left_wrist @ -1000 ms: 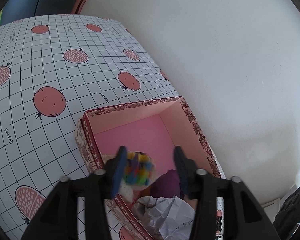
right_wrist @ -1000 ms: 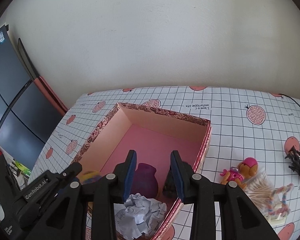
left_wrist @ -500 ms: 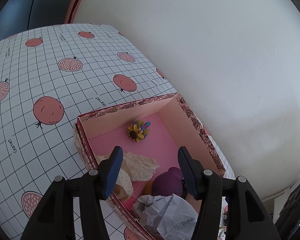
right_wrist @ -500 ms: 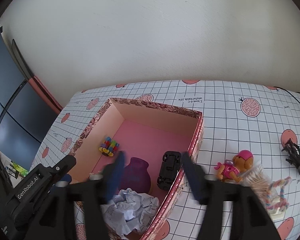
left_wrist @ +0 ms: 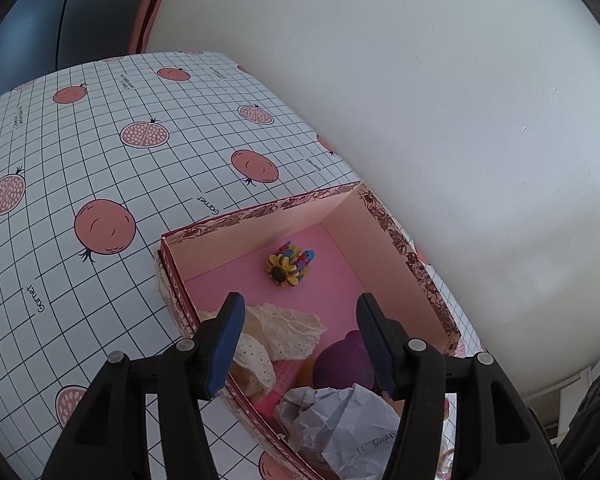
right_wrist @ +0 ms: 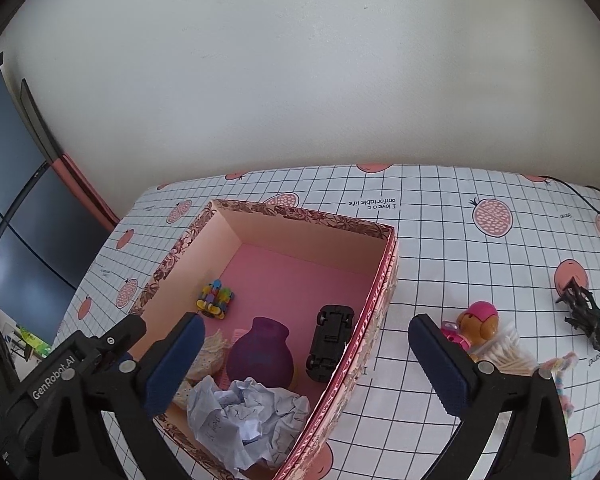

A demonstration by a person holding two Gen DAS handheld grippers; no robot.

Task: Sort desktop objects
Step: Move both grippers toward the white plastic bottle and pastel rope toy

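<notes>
In the left wrist view we see the left gripper (left_wrist: 300, 320) at the bottom of the frame, jaws spread and just widened, nothing between them. Below it sits the pink box (left_wrist: 384, 240) on the pomegranate tablecloth (left_wrist: 100, 140); a multicoloured flower toy (left_wrist: 290, 266) lies on the box floor at centre, cream lace (left_wrist: 288, 328) at lower centre, a purple vase (left_wrist: 344, 364) and crumpled paper (left_wrist: 340, 416) lower right. In the right wrist view we find the right gripper (right_wrist: 304, 344) flung wide, having just opened, holding nothing (one finger over the box, the other outside it). A black toy car (right_wrist: 330, 342) lies inside the box, lower centre, beside the vase. At lower right, on the cloth, stand a pup figure (right_wrist: 476, 324), cotton swabs (right_wrist: 508, 354) and a black spiky toy (right_wrist: 586, 314).
</notes>
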